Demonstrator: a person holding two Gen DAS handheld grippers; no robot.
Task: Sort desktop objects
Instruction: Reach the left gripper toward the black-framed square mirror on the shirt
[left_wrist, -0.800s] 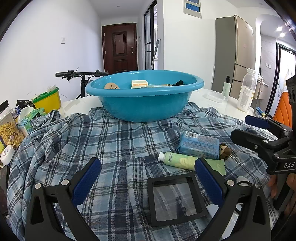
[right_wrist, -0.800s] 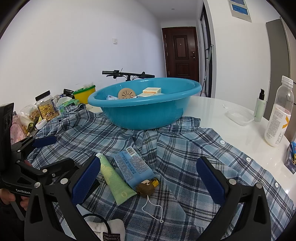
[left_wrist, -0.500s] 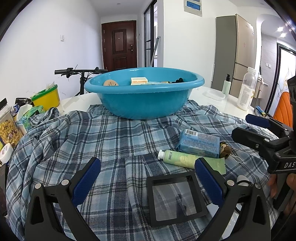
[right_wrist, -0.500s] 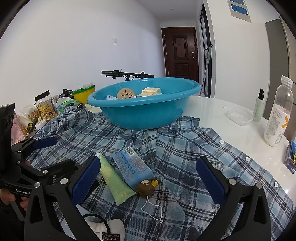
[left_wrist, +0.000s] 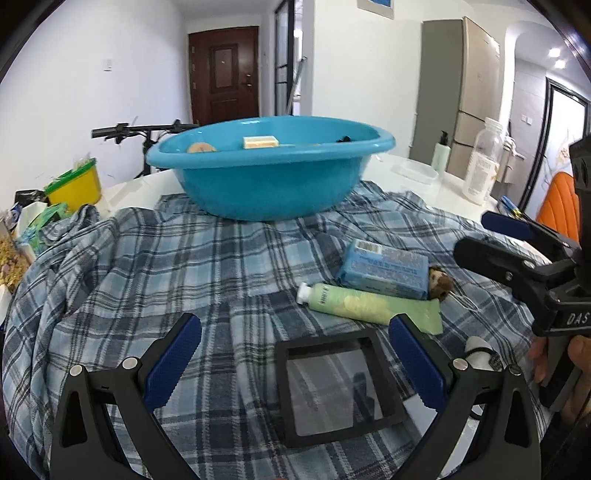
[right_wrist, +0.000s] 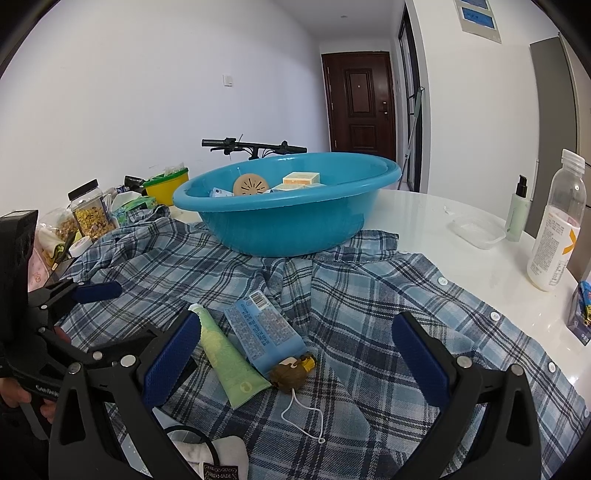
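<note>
A blue basin (left_wrist: 269, 173) holding several small items stands on a plaid shirt (left_wrist: 166, 266); it also shows in the right wrist view (right_wrist: 288, 214). On the shirt lie a green tube (left_wrist: 369, 306), a blue pack (left_wrist: 384, 269), a small brown toy (left_wrist: 439, 282) and a black square frame (left_wrist: 340, 384). My left gripper (left_wrist: 295, 358) is open and empty, just above the frame. My right gripper (right_wrist: 295, 350) is open and empty over the tube (right_wrist: 229, 354), pack (right_wrist: 266, 332) and toy (right_wrist: 290, 373).
A white bottle (right_wrist: 557, 229), pump bottle (right_wrist: 519, 210) and clear dish (right_wrist: 478, 230) stand on the white table at the right. A yellow tub (left_wrist: 75, 184) and snack jars (right_wrist: 88, 214) crowd the left. A white pouch (right_wrist: 218, 458) lies near the front edge.
The left gripper has shifted a little, so the basin and the items sit slightly further right in its view. The right gripper has barely moved. Both stay open.
</note>
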